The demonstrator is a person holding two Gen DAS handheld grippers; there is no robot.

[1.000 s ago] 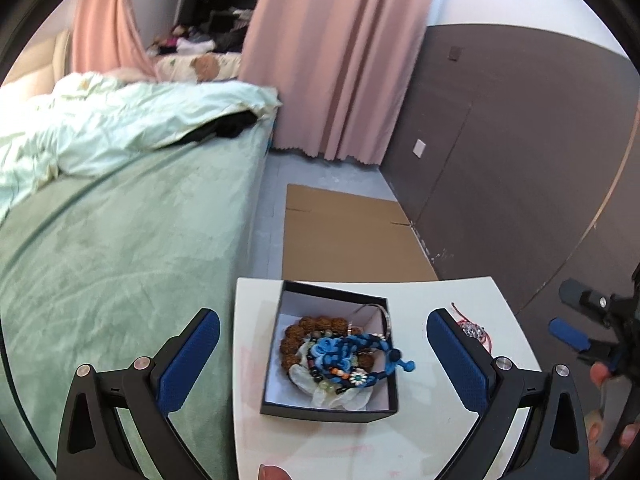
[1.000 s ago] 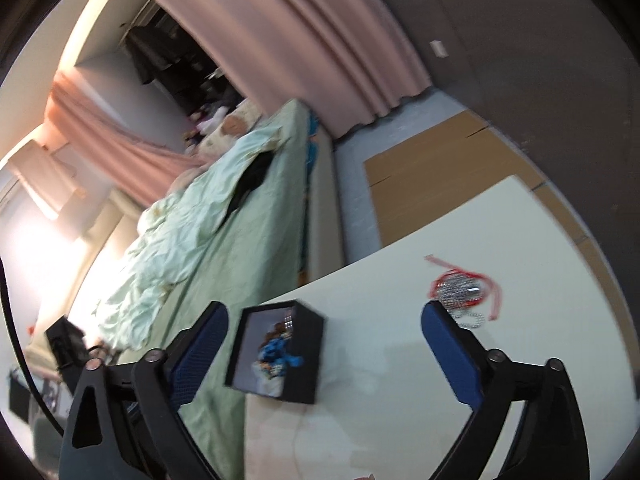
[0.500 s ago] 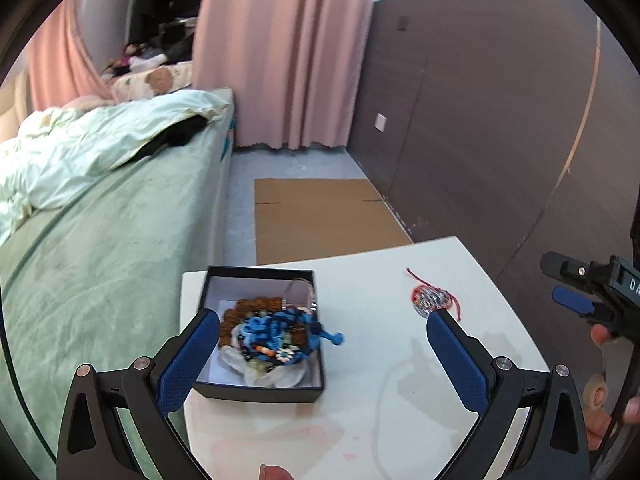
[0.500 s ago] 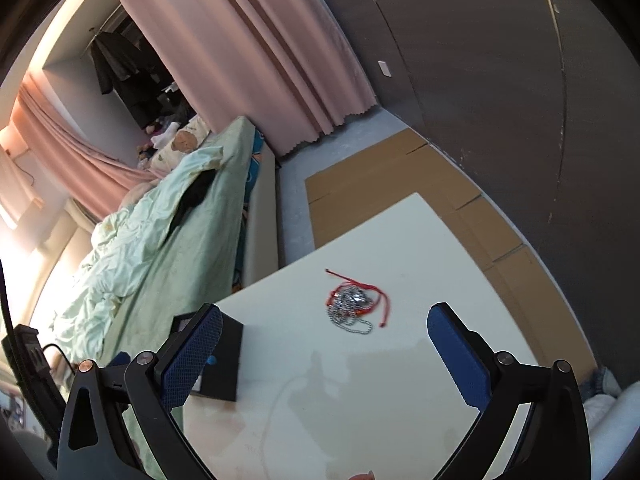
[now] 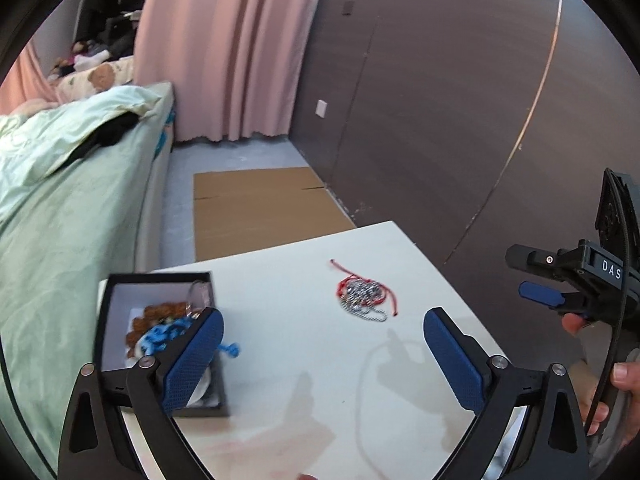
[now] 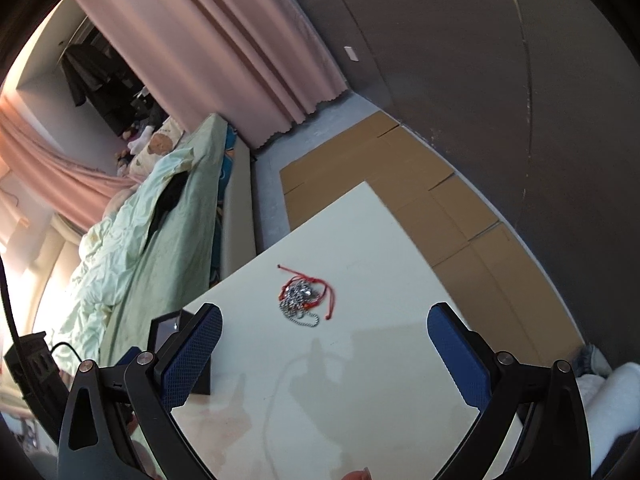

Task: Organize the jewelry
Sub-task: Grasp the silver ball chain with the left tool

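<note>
Jewelry tangle (image 5: 363, 298) of red cord and silver chain, loose on the white table (image 5: 304, 368), out toward the far side and well apart from the black box (image 5: 105, 320). Ahead of the left gripper (image 5: 322, 354) and between the lines of its two blue pads, nearer the right-hand pad, touching neither. Left gripper spread wide, holding nothing, raised over the tabletop; its left finger (image 5: 191, 360) overlapping the box's near right corner in the left wrist view. Inside the box: brown beads (image 5: 158, 316), a blue bracelet (image 5: 162, 336) with one end hanging over the right wall, more pieces too blurred to name.

From the right wrist view, same tangle (image 6: 306, 294) ahead of the right gripper (image 6: 324, 358), slightly left of centre between the pads, a loop of chain trailing toward the camera. Right gripper likewise opened wide and empty, above the table (image 6: 380, 320). Box (image 6: 168, 330) partly hidden behind its left finger (image 6: 192, 356), at the table's left edge.

Beside the table: green bed (image 5: 60, 208), flattened cardboard (image 5: 260, 204) on the floor, pink curtain (image 5: 228, 48), dark wall panels (image 5: 440, 100).
</note>
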